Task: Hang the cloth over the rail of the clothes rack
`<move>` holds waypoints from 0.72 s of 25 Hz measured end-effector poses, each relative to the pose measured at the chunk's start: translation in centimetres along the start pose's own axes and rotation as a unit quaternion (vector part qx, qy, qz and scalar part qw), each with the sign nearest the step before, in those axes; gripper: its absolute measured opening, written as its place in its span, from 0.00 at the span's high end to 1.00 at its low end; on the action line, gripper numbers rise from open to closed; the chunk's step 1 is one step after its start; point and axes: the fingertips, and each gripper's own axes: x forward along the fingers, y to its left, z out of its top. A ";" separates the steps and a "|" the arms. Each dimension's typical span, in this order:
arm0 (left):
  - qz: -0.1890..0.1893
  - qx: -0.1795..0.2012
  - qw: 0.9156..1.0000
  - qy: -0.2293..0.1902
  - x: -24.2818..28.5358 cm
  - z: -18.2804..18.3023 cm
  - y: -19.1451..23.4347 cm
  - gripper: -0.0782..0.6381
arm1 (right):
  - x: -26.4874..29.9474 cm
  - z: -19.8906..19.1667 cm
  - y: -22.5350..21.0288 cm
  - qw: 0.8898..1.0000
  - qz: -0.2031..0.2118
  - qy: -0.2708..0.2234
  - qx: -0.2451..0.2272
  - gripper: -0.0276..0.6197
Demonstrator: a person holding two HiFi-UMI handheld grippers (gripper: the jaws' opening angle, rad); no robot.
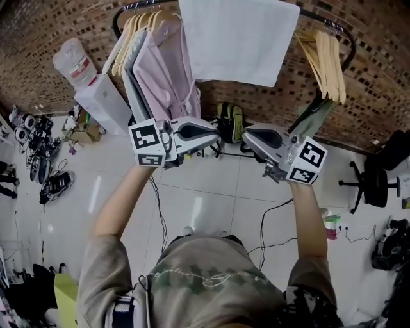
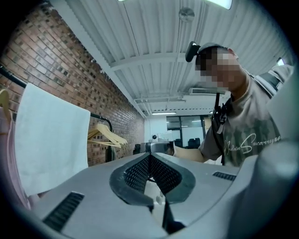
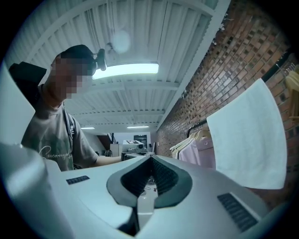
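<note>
Cloth (image 1: 238,40), white, hangs draped over the rack's rail (image 1: 314,15) in the head view, between a pink shirt (image 1: 170,77) and wooden hangers (image 1: 327,64). Below it the left gripper (image 1: 218,131) and right gripper (image 1: 246,136) point at each other, their tips near but, it seems, apart. In the left gripper view, its jaws are closed together on nothing, with the cloth off to the left. In the right gripper view, the jaws are likewise pressed together and empty, the cloth hanging at the right.
</note>
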 end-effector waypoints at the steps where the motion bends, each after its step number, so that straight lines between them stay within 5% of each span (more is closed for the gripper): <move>1: -0.006 -0.001 1.000 0.006 -0.1 -0.5 -0.7 0.88 | 0.2 -0.2 0.6 1.000 0.000 0.003 -0.003 0.94; 8: -0.038 -0.038 0.998 -0.043 -1.8 0.3 -2.4 0.88 | 2.4 -0.8 3.1 0.999 0.004 0.021 -0.027 0.94; 18: -0.043 -0.007 0.999 -0.008 -1.3 -0.9 -3.3 0.88 | 2.2 -1.4 4.2 0.999 -0.004 0.037 -0.036 0.94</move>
